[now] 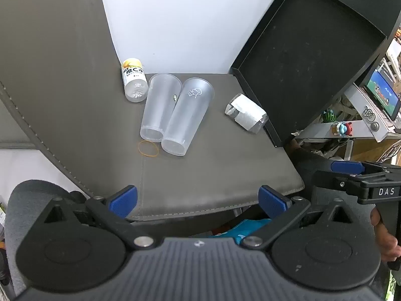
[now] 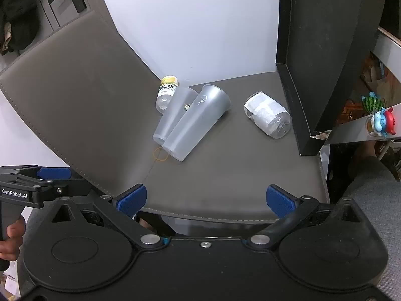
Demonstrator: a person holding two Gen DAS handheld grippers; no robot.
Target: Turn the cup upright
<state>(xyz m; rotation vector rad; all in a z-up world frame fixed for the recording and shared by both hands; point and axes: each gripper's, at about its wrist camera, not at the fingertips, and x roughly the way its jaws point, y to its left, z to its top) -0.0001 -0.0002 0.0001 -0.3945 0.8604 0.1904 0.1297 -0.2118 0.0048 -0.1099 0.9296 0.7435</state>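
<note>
Sideways, two cups on mat, bases toward camera

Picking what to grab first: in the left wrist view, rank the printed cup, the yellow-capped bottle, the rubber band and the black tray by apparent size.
1. Black tray, by far the largest.
2. Printed cup.
3. Yellow-capped bottle.
4. Rubber band, smallest.
The bottle lies farther from the camera than the cup, so the gap between them may be overstated.

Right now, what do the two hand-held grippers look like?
The left gripper and the right gripper are black plastic with round hinge discs, silver bolts and blue ribbed finger pads. White lettering marks their sides: "DAS" and "GenRobot.AI". A grey sleeve covers one arm.
</note>
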